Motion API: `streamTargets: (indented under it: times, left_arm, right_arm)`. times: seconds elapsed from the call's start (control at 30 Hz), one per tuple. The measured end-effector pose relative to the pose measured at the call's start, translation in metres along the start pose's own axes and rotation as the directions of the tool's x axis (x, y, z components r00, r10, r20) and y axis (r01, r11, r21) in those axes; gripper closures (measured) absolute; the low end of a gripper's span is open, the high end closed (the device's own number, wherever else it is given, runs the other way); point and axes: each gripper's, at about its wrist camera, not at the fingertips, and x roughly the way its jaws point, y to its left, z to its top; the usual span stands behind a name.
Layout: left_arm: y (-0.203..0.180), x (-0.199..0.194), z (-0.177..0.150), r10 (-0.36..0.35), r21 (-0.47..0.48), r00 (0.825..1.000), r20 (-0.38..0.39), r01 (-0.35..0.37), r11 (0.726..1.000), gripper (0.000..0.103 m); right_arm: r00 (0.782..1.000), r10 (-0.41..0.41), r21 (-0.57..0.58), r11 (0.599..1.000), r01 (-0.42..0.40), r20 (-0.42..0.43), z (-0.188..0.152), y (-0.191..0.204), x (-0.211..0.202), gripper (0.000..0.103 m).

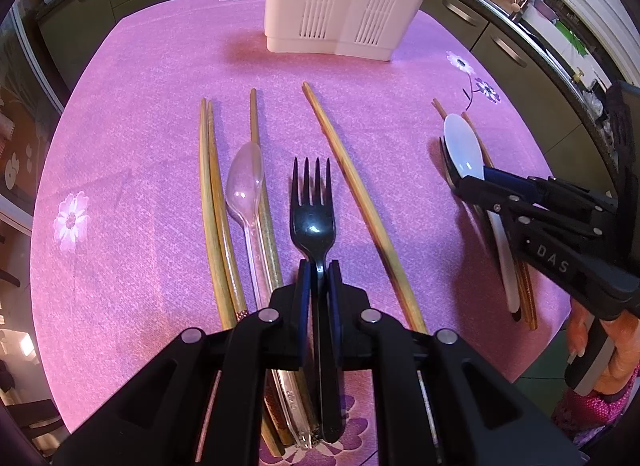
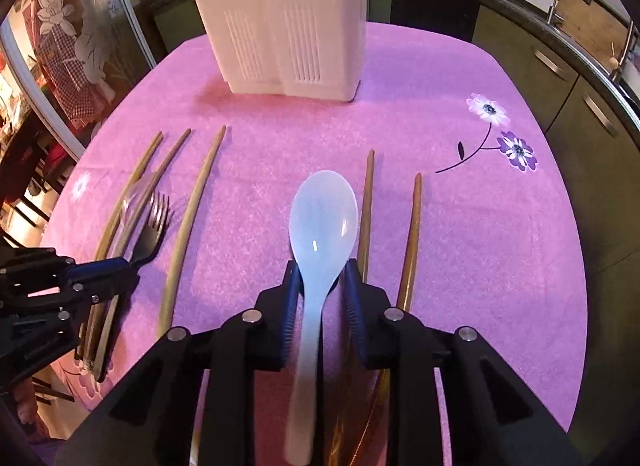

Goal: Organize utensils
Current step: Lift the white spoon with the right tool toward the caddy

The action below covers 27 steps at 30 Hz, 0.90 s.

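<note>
left hand-held gripper (image 1: pixel 319 278) is clamped on the black plastic fork (image 1: pixel 314 217), the right hand-held gripper (image 2: pixel 323 282) sits narrow around the white plastic spoon (image 2: pixel 320 234), not clearly gripping yet. white slotted utensil holder (image 2: pixel 280 25) stands well apart at the pink worktop (image 2: pixel 480 246) back. thin handles could twist and slip, or snag the wooden chopsticks (image 2: pixel 366 205) beside them.
</note>
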Motion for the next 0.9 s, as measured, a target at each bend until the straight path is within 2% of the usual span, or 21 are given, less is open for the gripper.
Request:
streamTargets:
  times: [0.3,0.47,0.67,0.9]
  left_arm:
    - [0.004,-0.004,-0.001,-0.009,-0.002,1.000,0.014,0.009,1.000,0.094]
    - [-0.001,-0.002,-0.001,-0.001,0.007,1.000,0.004,0.001,1.000,0.094]
    - [-0.004,-0.001,0.002,0.004,0.007,1.000,0.000,-0.004,1.000,0.094]
    - [-0.005,0.002,0.005,0.005,0.015,1.000,-0.004,-0.005,1.000,0.094]
  right_arm:
    - [0.993,0.064,0.049,0.996,-0.069,0.103,0.002,-0.010,-0.024,0.082]
    - [0.997,0.052,0.023,0.998,-0.053,0.058,0.003,-0.004,-0.010,0.082]
    - [0.995,0.076,-0.019,0.997,-0.075,0.066,0.008,0.015,-0.002,0.082]
    - [0.998,0.064,-0.056,0.996,-0.063,0.029,0.017,0.029,0.015,0.081]
